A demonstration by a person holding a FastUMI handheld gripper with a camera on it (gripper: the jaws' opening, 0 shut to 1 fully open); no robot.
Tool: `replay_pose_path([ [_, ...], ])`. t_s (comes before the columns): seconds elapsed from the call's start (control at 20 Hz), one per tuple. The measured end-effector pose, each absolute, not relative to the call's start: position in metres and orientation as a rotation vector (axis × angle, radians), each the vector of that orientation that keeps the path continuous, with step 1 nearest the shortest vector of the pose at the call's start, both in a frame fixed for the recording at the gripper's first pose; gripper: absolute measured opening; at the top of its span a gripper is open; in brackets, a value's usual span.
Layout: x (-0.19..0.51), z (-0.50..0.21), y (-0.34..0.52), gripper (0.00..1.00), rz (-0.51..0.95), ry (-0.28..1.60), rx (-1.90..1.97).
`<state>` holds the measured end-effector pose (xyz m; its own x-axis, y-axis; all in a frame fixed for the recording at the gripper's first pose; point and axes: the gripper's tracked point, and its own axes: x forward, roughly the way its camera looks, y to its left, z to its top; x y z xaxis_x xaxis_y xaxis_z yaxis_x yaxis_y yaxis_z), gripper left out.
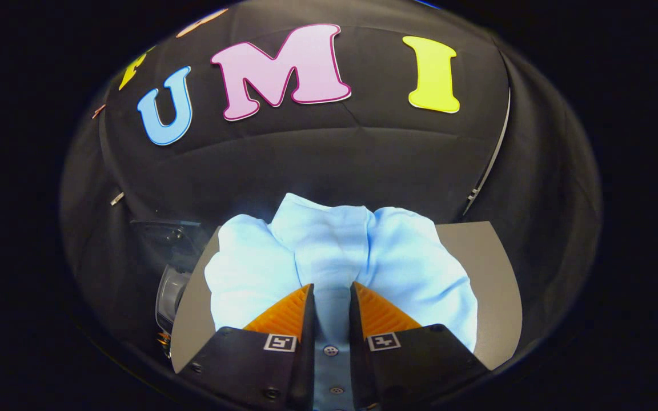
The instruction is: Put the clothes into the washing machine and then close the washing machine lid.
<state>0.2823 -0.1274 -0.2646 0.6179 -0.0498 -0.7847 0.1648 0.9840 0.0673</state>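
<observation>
Where gripper [332,294] pinches blue shirt [334,257], grey tabletop [494,274] edges flanking

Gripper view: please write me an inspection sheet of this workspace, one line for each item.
Surface: grey table, bare at both sides of the cloth.
Job's things: light blue shirt, bunched up on the table, its button strip between the fingers; washing machine, partly visible beside the table, lid state cannot be told.
Clutter: nothing seen.
Gripper: gripper, both orange fingers pressing a fold of the shirt.
Cables: nothing seen.
Surroundings: black cloth wall behind; pale strip running down it.
</observation>
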Motion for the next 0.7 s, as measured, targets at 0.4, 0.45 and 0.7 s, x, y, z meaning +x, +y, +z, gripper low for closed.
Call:
replay_pose_path([
  [0.4, 0.268, -0.235, -0.125, 0.08, -0.114, 0.856, 0.131],
  [0.45, 0.266, -0.225, -0.122, 0.08, -0.113, 0.841, 0.131],
  [0.7, 0.257, -0.16, -0.1, 0.08, -0.095, 0.741, 0.113],
])
